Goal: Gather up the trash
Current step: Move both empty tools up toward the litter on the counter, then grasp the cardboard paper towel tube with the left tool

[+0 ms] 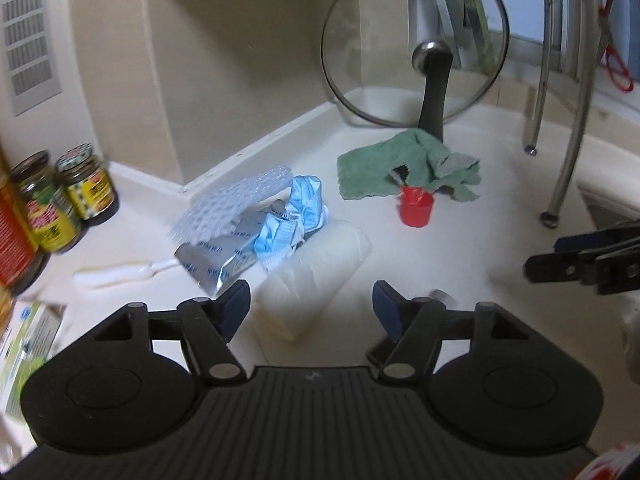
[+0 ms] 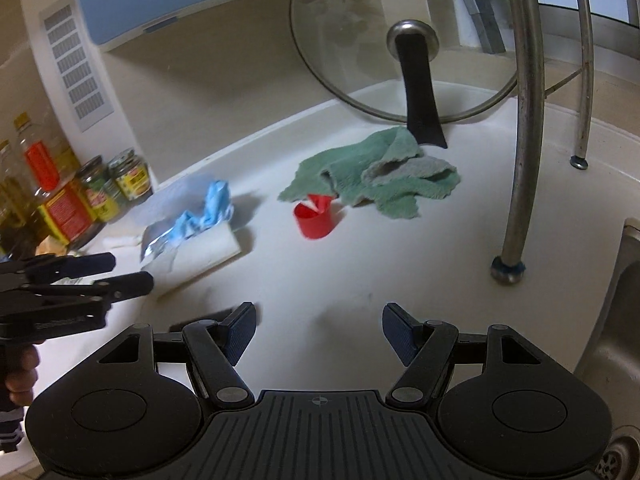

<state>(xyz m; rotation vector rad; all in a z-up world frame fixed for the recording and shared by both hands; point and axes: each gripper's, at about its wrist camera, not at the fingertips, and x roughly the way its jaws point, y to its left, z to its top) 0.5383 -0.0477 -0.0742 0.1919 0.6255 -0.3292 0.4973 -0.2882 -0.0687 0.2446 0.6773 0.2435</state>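
Lighting: dim, even indoor light with a warm beige cast; source not visible. Shadows: soft and faint beneath the red cup (image 1: 416, 208) and green cloth (image 2: 372, 176). Glare: mild reflections on the glass lid (image 1: 416, 44) and chrome rack leg (image 2: 520, 128). Blur: motion smear on the jars (image 1: 72, 192) and crumpled trash pile (image 2: 192, 224). Distortion: strong fisheye bending at edges; dark vignetted corners. Grain: noticeable softness throughout.

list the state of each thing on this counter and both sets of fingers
left gripper: fingers open, nothing between them
right gripper: fingers open, nothing between them
red cup: tipped on its side
green cloth: crumpled, lying by the cup
glass lid: propped upright
blue mask: crumpled in the trash pile
jars: upright, capped
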